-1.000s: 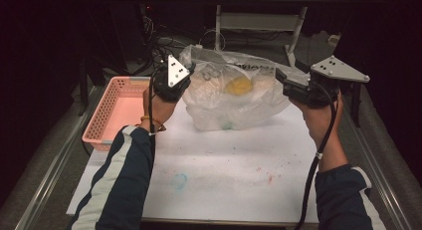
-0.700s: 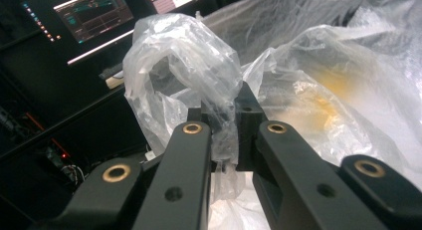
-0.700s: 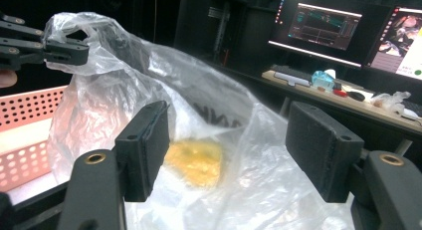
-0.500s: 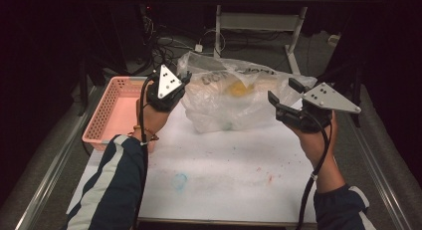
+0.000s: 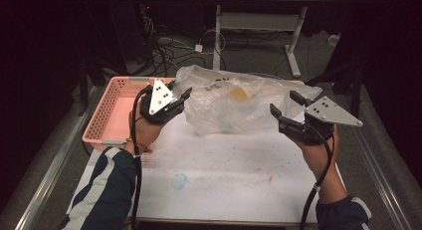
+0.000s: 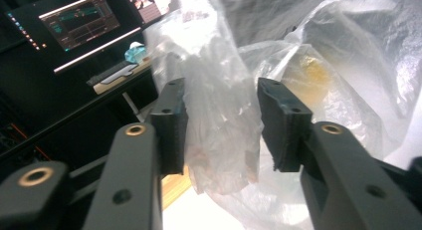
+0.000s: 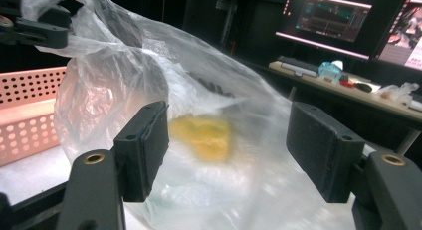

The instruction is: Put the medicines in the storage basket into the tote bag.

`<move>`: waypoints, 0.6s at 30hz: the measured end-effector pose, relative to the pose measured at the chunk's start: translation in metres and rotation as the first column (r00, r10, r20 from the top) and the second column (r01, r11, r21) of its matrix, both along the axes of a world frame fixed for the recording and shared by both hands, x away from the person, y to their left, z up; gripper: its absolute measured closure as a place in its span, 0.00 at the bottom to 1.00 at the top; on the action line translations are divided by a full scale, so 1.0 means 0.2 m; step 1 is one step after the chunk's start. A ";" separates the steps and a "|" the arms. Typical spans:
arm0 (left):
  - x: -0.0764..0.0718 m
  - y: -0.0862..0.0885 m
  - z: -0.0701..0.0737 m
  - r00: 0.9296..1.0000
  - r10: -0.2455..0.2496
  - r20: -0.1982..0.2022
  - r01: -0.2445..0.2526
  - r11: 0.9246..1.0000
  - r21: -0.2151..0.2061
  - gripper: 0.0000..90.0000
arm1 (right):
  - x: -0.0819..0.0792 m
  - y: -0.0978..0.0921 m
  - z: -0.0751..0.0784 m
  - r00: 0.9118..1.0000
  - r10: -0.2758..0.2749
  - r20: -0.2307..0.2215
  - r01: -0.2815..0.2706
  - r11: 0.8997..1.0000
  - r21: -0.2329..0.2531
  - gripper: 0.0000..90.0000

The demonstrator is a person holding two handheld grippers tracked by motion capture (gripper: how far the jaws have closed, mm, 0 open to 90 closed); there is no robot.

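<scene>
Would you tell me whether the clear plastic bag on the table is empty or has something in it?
It has something in it: a yellow object shows through the clear plastic bag; what it is, I cannot tell.

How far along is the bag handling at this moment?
Done: the clear plastic bag with a yellow item inside lies on the white table. In hand: the left gripper is open around a fold of the bag. Left: closing on it; the right gripper is open, off the bag. The pink perforated basket looks empty.
</scene>
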State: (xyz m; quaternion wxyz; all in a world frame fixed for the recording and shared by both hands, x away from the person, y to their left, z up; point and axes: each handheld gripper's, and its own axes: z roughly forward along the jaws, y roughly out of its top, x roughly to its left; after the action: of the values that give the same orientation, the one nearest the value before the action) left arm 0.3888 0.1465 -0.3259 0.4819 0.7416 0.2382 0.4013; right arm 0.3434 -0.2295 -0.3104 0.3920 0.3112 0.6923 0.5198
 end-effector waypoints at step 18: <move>-0.09 0.00 -0.05 1.000 0.022 0.022 -0.022 1.000 -0.004 0.31 | -0.04 -0.05 -0.07 0.999 0.026 -0.032 -0.028 0.998 -0.058 0.40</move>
State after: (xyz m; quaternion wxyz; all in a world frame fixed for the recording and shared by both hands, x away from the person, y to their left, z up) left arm 0.3717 0.1463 -0.3365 0.4814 0.7336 0.2415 0.4145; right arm 0.3351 -0.2386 -0.3250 0.3832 0.2983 0.7172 0.4998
